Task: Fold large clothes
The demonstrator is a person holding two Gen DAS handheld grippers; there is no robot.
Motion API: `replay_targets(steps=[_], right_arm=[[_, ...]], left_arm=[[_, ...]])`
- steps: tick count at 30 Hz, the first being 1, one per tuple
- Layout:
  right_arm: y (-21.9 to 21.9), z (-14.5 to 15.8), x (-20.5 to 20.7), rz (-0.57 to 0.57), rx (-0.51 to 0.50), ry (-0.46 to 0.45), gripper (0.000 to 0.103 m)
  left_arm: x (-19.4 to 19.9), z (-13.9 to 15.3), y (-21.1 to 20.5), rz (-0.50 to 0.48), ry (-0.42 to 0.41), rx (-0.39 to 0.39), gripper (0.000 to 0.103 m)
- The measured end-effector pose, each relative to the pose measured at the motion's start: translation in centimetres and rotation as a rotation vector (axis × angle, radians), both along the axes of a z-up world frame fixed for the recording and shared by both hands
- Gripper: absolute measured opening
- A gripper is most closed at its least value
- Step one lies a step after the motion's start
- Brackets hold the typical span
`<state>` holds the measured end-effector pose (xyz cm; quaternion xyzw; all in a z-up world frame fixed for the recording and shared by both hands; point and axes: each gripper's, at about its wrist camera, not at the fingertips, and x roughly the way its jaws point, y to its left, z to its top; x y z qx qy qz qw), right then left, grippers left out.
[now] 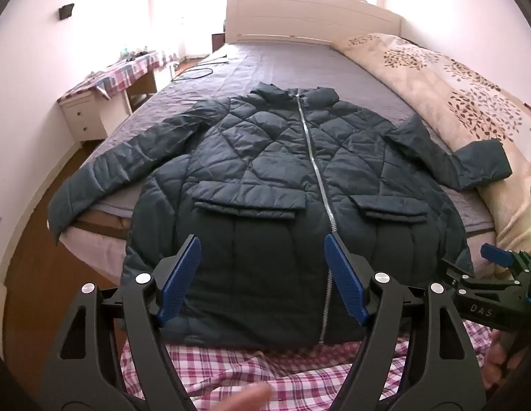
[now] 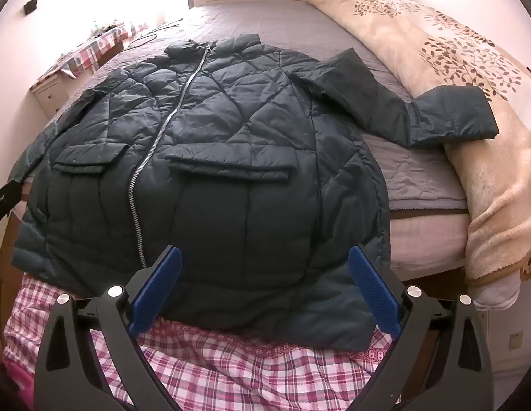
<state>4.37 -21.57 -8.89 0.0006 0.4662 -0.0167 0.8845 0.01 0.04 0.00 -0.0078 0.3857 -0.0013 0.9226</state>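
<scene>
So here's where I'm at: both grippers are hanging over the near edge of the bed (image 1: 203, 102), wide open, nothing in either one. The left gripper (image 1: 262, 275) has its blue pads spread well apart just above the jacket's bottom hem, and the right gripper (image 2: 265, 293) is the same story, jaws gaping over the hem a bit further to that side. My guess is they're parked like this because it's the natural start position, with the whole garment ahead of the fingers so I can pick a grab point.

The jacket (image 1: 282, 171) is straight ahead of both tools, front side up, zipped closed, collar pointing away from me. It's a dark teal quilted puffer, diamond stitching up top and two flap pockets lower down. The hem droops off the bed edge toward me, over some pink plaid fabric (image 2: 231, 366) right under the fingers.

The sleeves are spread out already, which looks deliberate for folding. The left sleeve (image 1: 94, 178) runs off past the bed's side and dangles. The right sleeve (image 2: 419, 109) bends and its cuff lands on the cream blanket (image 2: 471, 51) with the leaf print.

Puffy stuff like this will probably spring back, so I'd grab sleeves first.
</scene>
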Motion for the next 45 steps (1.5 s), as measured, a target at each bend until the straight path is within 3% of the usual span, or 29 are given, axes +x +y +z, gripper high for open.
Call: replay_targets(steps=[45], right_arm=[[-0.31,-0.42,0.18,0.0,0.01,0.01,0.094]], left_arm=[[-0.19,-0.11,-0.34,-0.004,0.004,0.001,0.076]])
